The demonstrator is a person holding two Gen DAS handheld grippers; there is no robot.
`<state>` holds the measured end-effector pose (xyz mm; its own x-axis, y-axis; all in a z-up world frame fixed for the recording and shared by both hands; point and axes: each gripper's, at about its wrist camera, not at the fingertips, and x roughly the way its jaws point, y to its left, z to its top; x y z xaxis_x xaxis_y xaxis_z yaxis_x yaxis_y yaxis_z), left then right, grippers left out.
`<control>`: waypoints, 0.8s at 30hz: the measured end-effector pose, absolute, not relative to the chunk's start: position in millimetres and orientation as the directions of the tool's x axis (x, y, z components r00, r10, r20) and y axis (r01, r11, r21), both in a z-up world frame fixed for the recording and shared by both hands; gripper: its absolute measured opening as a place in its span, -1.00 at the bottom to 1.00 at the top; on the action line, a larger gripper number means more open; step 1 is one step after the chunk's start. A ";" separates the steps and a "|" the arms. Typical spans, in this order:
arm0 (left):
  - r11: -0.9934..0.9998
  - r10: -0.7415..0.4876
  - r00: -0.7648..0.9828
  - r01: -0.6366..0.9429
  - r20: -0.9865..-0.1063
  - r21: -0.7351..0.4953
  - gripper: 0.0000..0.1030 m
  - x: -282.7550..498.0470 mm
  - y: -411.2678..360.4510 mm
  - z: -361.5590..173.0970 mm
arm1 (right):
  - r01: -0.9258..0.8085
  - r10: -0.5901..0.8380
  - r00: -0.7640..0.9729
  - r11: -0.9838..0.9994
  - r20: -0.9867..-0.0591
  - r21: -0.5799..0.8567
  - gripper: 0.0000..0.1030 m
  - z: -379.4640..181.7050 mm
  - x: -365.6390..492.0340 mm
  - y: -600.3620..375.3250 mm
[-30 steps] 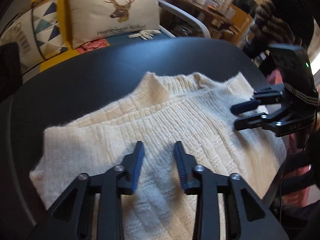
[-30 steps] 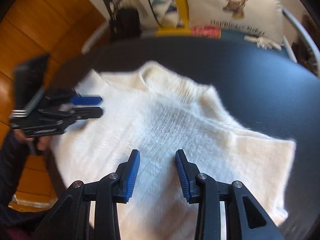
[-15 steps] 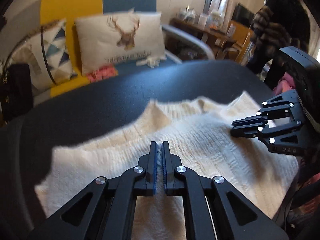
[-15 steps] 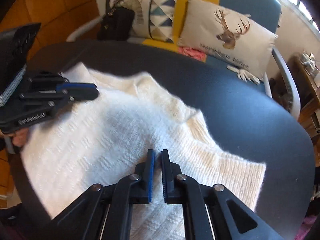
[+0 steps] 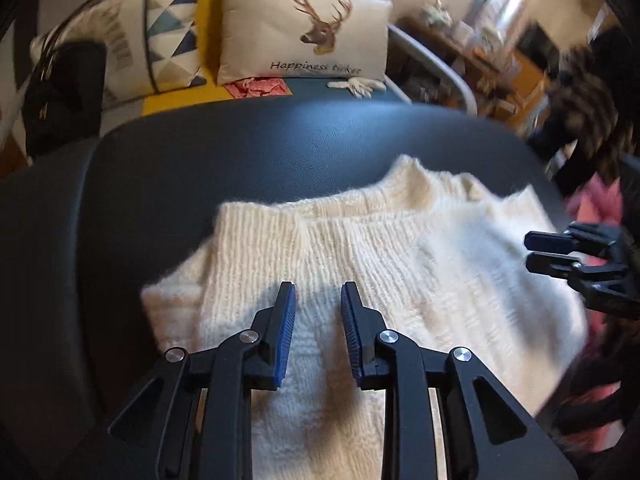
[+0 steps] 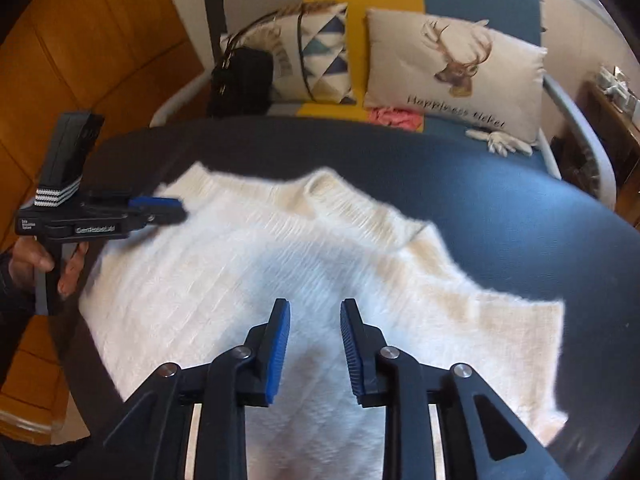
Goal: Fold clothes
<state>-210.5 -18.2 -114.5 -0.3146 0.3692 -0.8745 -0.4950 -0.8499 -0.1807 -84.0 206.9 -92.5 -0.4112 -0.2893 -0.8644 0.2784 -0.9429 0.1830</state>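
A cream knitted sweater (image 5: pixel 400 264) lies folded on a round black table (image 5: pixel 240 152); it also shows in the right wrist view (image 6: pixel 248 264). My left gripper (image 5: pixel 318 296) is open and empty, just above the sweater's left part. My right gripper (image 6: pixel 314 312) is open and empty above the sweater's middle. Each gripper appears in the other's view: the right one (image 5: pixel 544 252) at the sweater's right edge, the left one (image 6: pixel 160 210) at its left edge.
Behind the table (image 6: pixel 520 208) stands a sofa with a deer cushion (image 5: pixel 304 36), a triangle-pattern cushion (image 5: pixel 168 40), a black bag (image 5: pixel 64 92) and a pink cloth (image 5: pixel 256 88). A wooden wall (image 6: pixel 80 60) is on the left. Cluttered furniture (image 5: pixel 480 48) is at the right.
Both grippers were open a second ago, shut half a second ago, and are open again now. The sweater's left part now lies folded over toward the middle.
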 end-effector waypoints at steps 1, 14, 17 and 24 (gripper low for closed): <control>-0.851 0.350 -0.328 -0.502 -0.877 -0.152 -0.35 -209.7 -12.6 -115.8 | 0.277 -0.271 -0.396 -0.946 -0.877 0.167 -0.50 -100.7 -84.8 202.7; -0.911 0.299 -0.417 -0.393 -0.858 -0.126 -0.93 -221.0 -10.7 -131.7 | 0.254 -0.179 -0.438 -0.965 -0.881 0.070 -0.65 -117.1 -80.2 197.2; -0.897 0.362 -0.373 -0.388 -0.854 -0.211 -0.81 -222.3 -14.1 -122.9 | 0.230 -0.195 -0.447 -0.968 -0.873 0.098 -0.64 -112.6 -84.7 203.2; -0.897 0.399 -0.440 -0.370 -0.805 -0.243 -0.45 -217.8 -54.1 -98.6 | 0.049 -0.177 -0.492 -0.983 -0.853 0.176 -0.47 -77.8 -86.4 271.5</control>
<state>-217.8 -54.1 -98.6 -0.4396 0.3993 -0.8046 -0.3703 -0.8966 -0.2427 -86.4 271.5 -77.8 -0.4915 -0.1772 -0.8526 0.0490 -0.9831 0.1761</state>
